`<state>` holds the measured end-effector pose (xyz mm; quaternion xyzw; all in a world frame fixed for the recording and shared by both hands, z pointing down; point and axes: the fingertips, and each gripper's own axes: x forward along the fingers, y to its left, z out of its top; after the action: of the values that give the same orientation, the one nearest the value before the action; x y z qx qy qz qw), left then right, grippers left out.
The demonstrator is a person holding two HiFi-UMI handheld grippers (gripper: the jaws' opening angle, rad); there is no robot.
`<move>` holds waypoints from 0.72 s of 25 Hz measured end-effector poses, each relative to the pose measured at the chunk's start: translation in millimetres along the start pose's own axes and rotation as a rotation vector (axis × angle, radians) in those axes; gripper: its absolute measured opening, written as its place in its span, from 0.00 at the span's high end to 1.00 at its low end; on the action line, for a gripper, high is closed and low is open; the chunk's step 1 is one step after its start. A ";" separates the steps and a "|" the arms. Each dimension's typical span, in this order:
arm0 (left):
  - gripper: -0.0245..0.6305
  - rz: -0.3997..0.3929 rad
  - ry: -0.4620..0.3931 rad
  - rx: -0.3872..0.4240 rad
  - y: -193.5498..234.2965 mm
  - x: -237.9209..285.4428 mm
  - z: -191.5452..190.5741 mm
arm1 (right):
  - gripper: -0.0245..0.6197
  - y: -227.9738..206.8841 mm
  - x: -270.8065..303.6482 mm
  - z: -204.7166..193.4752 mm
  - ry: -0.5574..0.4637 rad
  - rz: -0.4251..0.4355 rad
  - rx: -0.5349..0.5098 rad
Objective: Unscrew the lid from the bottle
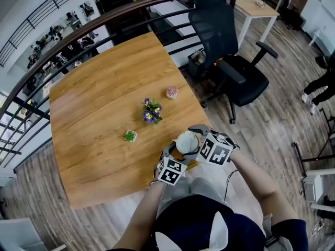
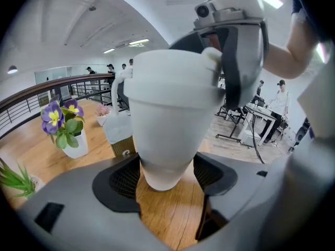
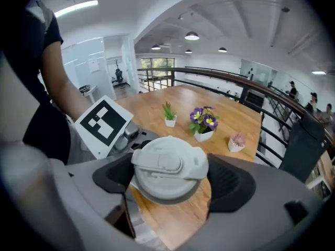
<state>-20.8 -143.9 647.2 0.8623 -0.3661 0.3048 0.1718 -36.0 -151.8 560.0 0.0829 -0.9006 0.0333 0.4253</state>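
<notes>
Left gripper [image 2: 166,184] clenched on white bottle [image 2: 167,119] near base; right gripper [image 3: 168,184] clamps lid [image 3: 167,163] from above, at table [image 1: 104,103] edge.

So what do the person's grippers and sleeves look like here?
Both the left gripper and right gripper are smooth grey shells with two broad jaws lined with black ribbed pads. Each carries a white cube printed with black square markers. The person wears a dark navy short-sleeved top.

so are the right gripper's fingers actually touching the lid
Touching. The right gripper view shows the lid wedged between the fingers of the right gripper, both pressed against its rim with no gap.
</notes>
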 end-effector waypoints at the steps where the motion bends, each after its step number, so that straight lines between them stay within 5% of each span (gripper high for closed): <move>1: 0.47 -0.001 0.001 -0.001 0.0 0.1 -0.3 | 0.28 1.1 0.4 0.2 0.011 0.031 -0.035; 6: 0.47 0.004 -0.001 0.002 -1.0 0.3 -0.2 | 0.28 6.3 -0.8 -3.0 0.092 0.173 -0.200; 10: 0.47 0.006 -0.002 -0.001 -0.1 1.4 -1.7 | 0.28 6.5 -0.6 -6.7 0.182 0.205 -0.272; 13: 0.47 0.004 -0.007 -0.006 -0.9 1.3 -1.6 | 0.27 7.8 0.7 -4.5 0.168 0.171 -0.225; 18: 0.47 0.005 -0.010 -0.009 -1.5 -0.7 1.0 | 0.20 -0.2 -3.7 13.0 -0.013 0.004 -0.042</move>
<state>-19.7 -143.0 645.9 0.8621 -0.3703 0.2994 0.1730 -43.5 -153.3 548.9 0.0722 -0.9041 0.0146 0.4208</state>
